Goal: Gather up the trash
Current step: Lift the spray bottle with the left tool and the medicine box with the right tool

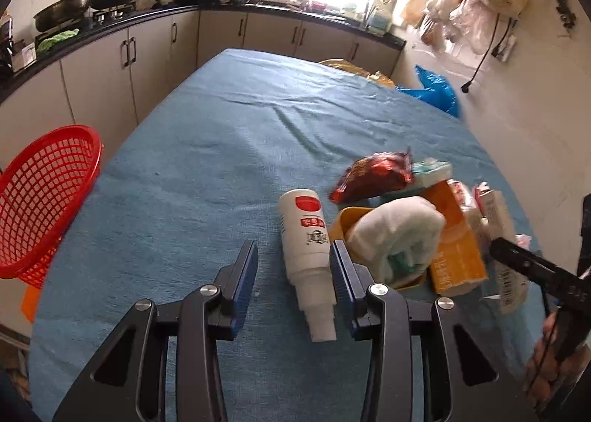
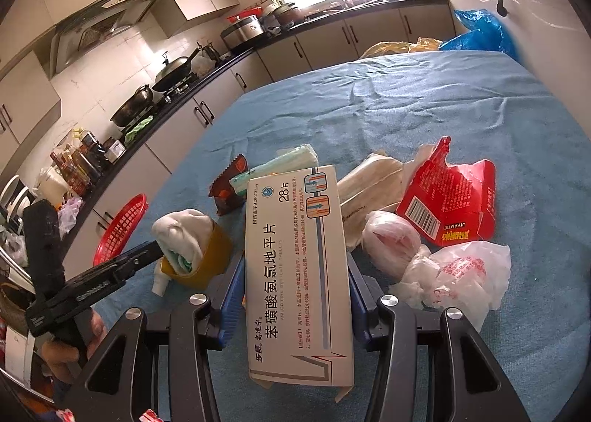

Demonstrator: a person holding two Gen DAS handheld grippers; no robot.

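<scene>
Left wrist view is showing the left hand-held gripper [image 1: 293,281] hanging released over the blue-covered tabletop [image 1: 207,148], its blue pads apart with nothing pressed between them. A white bottle [image 1: 304,237] is lying on the cloth just beside the right pad. To its right a yellow cup [image 1: 341,224] stuffed with white tissue [image 1: 399,230] is sitting by an orange box [image 1: 456,248] and a red wrapper [image 1: 373,176]. A red basket [image 1: 44,196] is standing at the left edge.

Right wrist view is showing the right hand-held gripper [image 2: 295,296] clenching a white medicine box [image 2: 295,259] lengthwise between its pads. On the right, a torn red packet [image 2: 450,196] and crumpled plastic bags [image 2: 454,278] are lying on the cloth.
</scene>
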